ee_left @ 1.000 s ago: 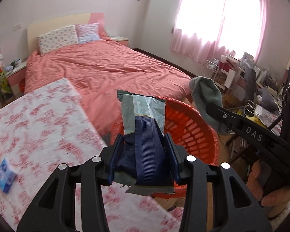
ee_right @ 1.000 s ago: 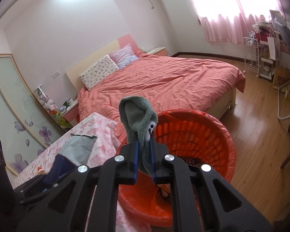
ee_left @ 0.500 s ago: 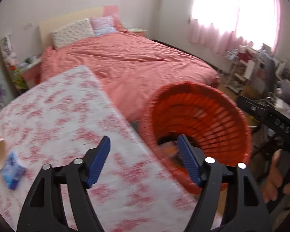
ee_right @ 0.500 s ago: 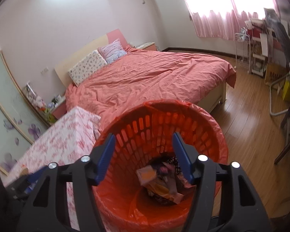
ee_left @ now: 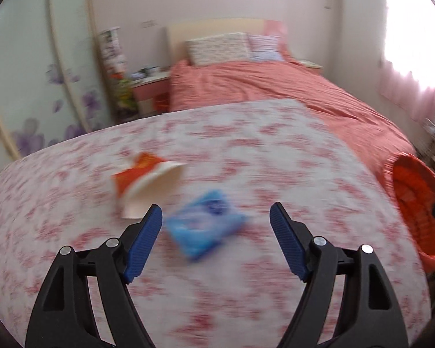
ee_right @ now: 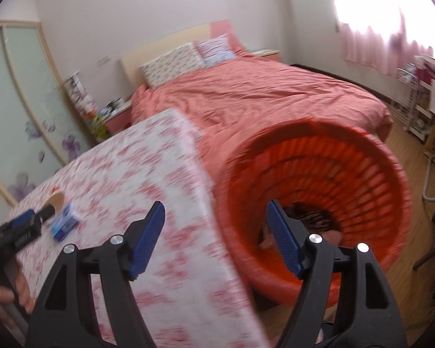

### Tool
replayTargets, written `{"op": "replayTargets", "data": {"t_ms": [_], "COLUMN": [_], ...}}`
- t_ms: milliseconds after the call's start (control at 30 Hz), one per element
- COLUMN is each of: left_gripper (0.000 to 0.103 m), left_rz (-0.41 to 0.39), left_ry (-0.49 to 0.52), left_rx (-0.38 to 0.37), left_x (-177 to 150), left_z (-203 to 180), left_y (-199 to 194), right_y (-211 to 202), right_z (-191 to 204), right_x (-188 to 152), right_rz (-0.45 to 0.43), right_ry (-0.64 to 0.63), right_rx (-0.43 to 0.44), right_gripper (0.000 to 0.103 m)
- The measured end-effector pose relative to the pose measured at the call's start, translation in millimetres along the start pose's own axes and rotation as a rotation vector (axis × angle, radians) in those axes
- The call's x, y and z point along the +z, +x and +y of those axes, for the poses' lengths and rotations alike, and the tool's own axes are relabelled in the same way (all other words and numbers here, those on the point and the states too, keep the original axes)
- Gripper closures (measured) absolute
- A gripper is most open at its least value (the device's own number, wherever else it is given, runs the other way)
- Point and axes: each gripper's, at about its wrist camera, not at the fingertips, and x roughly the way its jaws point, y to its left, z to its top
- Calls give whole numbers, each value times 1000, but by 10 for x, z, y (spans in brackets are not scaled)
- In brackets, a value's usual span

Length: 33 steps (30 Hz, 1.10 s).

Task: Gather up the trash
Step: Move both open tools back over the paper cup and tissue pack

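- The orange basket (ee_right: 319, 203) stood on the floor beside the table (ee_right: 159, 203), at the right of the right wrist view. It was round, made of plastic slats with gaps between them.
- Deep inside the basket lay a small heap of trash (ee_right: 313, 220), dark and pinkish. It was too blurry to tell the pieces apart.
- In the left wrist view the basket (ee_left: 414, 203) showed only at the far right edge.
- The table wore a white cloth with red flower prints.
- A blue packet (ee_left: 206, 226) lay on the cloth, soft and shiny like plastic wrap. It was near the middle of the left wrist view, ahead of the tool's tips. Its printing was too smeared to read.
- Just up and left of it lay a paper cup (ee_left: 148, 185) on its side, red and white outside, pale inside.
- The left gripper (ee_left: 216, 220) had just been opening. Its blue ridged pads stood wide apart with nothing held between them.
- The right gripper (ee_right: 214, 217) had just been opening too. Its pads were wide apart and held nothing, over the table's edge and the basket.
- A hand (ee_right: 11, 287) showed at the lower left of the right wrist view.
- A bed (ee_right: 261, 95) with a pink cover filled the back.
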Motion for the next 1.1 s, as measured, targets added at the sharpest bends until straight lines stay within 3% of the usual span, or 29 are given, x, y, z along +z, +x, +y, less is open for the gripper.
{"op": "replayTargets", "data": {"t_ms": [100, 200, 333, 433, 567, 600, 833, 967, 1100], "left_gripper": [27, 27, 28, 36, 64, 66, 67, 72, 72], "left_rz": [12, 31, 58, 76, 120, 130, 139, 144, 153], "left_ry": [-57, -92, -63, -55, -95, -109, -145, -162, -193], "left_rx": [88, 130, 164, 185, 205, 211, 237, 232, 207], "left_x": [-15, -19, 2, 41, 70, 77, 1, -42, -92], "left_z": [355, 581, 582, 604, 778, 854, 1337, 1476, 1544], "left_y": [139, 306, 509, 670, 807, 834, 804, 776, 743], "right_y": [88, 155, 241, 310, 389, 416, 593, 739, 868], "right_z": [309, 574, 861, 1064, 1332, 1419, 1923, 2230, 2491], "right_x": [-87, -156, -214, -248, -316, -342, -465, -510, -542], "right_rz": [31, 55, 85, 104, 133, 142, 196, 227, 225], "right_ry": [-44, -80, -111, -137, -177, -191, -227, -207, -202], "right_rx": [34, 63, 99, 121, 148, 157, 237, 277, 257], "right_gripper": [32, 32, 32, 32, 32, 32, 32, 29, 27]}}
